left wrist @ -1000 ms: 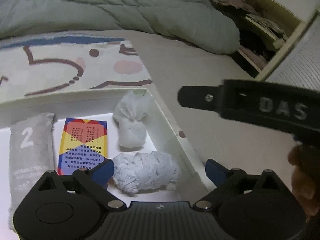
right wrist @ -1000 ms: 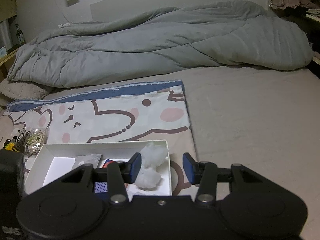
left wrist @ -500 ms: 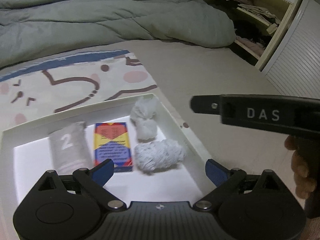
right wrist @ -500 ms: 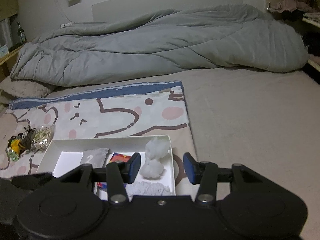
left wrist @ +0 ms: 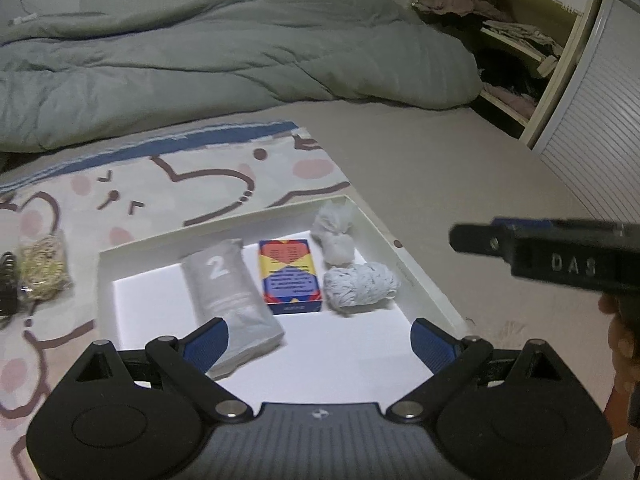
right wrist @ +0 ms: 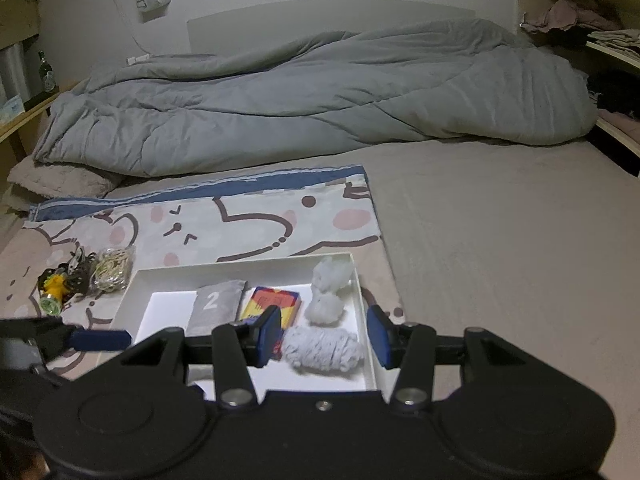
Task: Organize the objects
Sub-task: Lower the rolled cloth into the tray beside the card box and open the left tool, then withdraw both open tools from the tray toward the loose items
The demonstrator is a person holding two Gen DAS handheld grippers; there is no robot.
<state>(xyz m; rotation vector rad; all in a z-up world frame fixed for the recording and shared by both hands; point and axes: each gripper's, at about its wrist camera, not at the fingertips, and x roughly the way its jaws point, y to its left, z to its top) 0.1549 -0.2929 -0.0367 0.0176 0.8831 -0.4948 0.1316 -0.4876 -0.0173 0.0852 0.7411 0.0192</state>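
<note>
Left wrist view. The left claw [left wrist: 316, 338] is seen with jaws wide apart and nothing between the pads, above the near end of the box [left wrist: 424, 280]. Four items are lined up inside: a grey pouch [left wrist: 228, 288] marked "2", a card pack [left wrist: 289, 276] beside it, a cloth bundle [left wrist: 335, 236] in the far right corner, a yarn ball [left wrist: 360, 286] just in front of the bundle. The left part of the box floor is bare. The box is set on a cartoon blanket [left wrist: 192, 184] on the bed [left wrist: 460, 168]. Left of the box, outside it, a bag of rubber bands [left wrist: 42, 272] is seen.

Right wrist view. The right claw [right wrist: 324, 336] is partly open and empty; the yarn ball [right wrist: 324, 350] is seen past the gap but is not gripped. On the blanket left of the box [right wrist: 370, 344], the rubber bands [right wrist: 112, 268], a dark tangle [right wrist: 78, 274] and a small yellow and green item [right wrist: 52, 294] are lying loose.

Progress, as judged: four items stowed, both claws free; the loose group at left appears to be what is left, with room kept in the box for it.
</note>
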